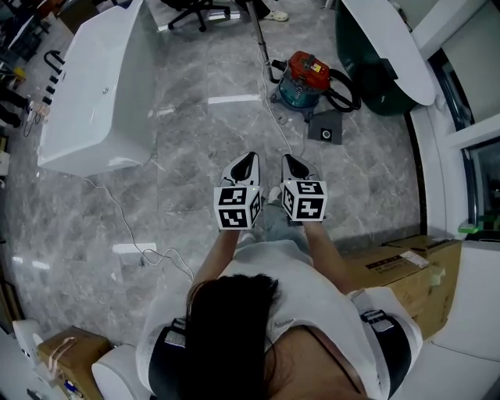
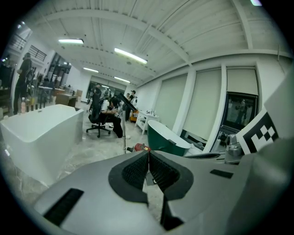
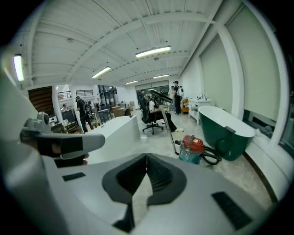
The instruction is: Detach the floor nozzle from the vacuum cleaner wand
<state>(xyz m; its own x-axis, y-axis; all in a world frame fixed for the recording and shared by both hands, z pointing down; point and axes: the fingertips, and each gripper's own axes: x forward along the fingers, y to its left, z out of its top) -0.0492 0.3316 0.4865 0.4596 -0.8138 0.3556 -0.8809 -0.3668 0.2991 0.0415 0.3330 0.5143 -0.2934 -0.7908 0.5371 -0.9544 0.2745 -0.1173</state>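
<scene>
While the red and teal vacuum cleaner point(image 1: 307, 76) sits on the grey marble floor at the far side, the job looks not yet begun. A person stands well apart from it, holding the left gripper point(image 1: 248, 161) and the right gripper point(image 1: 290, 163) side by side at chest height, aimed across the room toward the machine. Both pairs of jaws are pressed together with nothing between them. The thin wand point(image 1: 262, 37) rises from beside the canister and slants away toward a far office chair point(image 1: 199, 11); I cannot tell where the floor nozzle sits on it. Reaching the wand, gripping it and pulling the nozzle off all seem left to do. A thin white cable point(image 1: 275, 117) trails over the open floor between person and vacuum, and a dark grey plate point(image 1: 325, 127) lies just near the canister. A white bathtub point(image 1: 94, 101) stands to the left, a dark green bathtub point(image 1: 383, 55) to the far right, and cardboard boxes point(image 1: 414, 269) near right.
</scene>
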